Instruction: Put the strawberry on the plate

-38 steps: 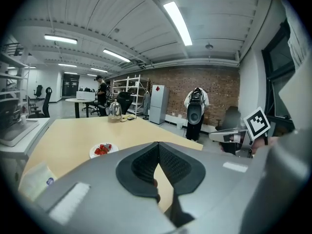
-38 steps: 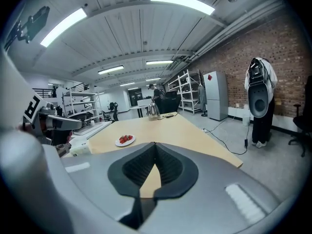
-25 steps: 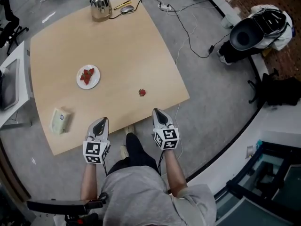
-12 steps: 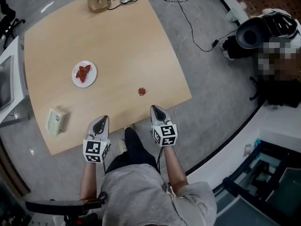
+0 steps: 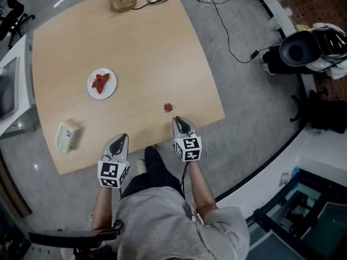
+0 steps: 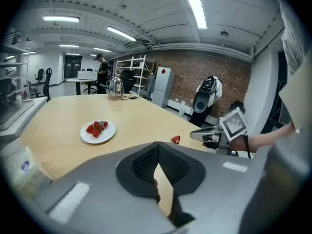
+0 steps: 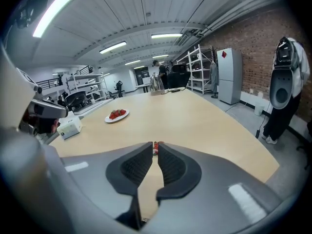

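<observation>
Head view: the strawberry [image 5: 168, 108] lay on the table [image 5: 152, 53] just ahead of our right gripper [image 5: 182, 124], well apart from the plate [image 5: 103, 95]. Left gripper view: our left gripper [image 6: 157, 143] had its jaws together, empty. Right gripper view: the jaws, just opening, stood narrow. We judged they needed widening to straddle the strawberry, half hidden behind them.

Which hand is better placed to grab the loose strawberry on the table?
Right. The right gripper points at the strawberry just beyond its fingers, which have just been opening with nothing between them; the left gripper sits farther aside, shut.

Nothing readable; the carton [image 5: 67, 136] label seems too small
</observation>
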Action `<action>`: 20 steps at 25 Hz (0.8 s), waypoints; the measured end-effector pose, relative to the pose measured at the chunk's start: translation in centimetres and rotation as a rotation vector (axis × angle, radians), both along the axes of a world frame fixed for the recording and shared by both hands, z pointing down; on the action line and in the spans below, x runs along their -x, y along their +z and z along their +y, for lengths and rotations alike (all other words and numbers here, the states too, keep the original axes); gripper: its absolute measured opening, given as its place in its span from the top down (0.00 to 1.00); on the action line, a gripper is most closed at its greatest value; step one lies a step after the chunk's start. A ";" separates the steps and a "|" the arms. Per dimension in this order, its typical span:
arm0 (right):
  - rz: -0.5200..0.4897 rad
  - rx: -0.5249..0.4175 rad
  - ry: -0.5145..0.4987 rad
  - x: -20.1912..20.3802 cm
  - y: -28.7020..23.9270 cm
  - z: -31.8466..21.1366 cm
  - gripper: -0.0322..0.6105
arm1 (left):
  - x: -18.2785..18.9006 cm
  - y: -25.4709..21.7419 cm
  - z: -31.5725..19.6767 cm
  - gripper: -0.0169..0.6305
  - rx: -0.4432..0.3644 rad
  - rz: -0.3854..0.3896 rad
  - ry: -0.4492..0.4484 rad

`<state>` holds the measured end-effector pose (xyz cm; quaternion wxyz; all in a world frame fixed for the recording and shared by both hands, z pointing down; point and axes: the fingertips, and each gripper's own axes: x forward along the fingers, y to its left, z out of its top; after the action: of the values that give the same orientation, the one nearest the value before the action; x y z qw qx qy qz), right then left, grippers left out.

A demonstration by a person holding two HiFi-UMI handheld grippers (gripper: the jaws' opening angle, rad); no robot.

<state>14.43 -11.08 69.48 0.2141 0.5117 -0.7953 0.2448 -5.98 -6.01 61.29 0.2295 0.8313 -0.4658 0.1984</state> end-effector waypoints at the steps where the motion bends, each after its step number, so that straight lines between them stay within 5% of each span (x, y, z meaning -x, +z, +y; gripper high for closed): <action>1: 0.010 0.005 -0.011 0.2 0.3 -0.2 0.88 | 0.1 0.0 0.0 0.94 0.001 -0.003 -0.004; 20: 0.082 0.079 -0.094 1.7 4.7 -3.5 0.66 | 2.0 1.2 -1.3 0.94 0.037 -0.022 -0.098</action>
<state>12.75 -14.63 74.22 0.2778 0.4746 -0.7986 0.2446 -8.01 -7.36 62.50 0.2495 0.8008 -0.5046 0.2045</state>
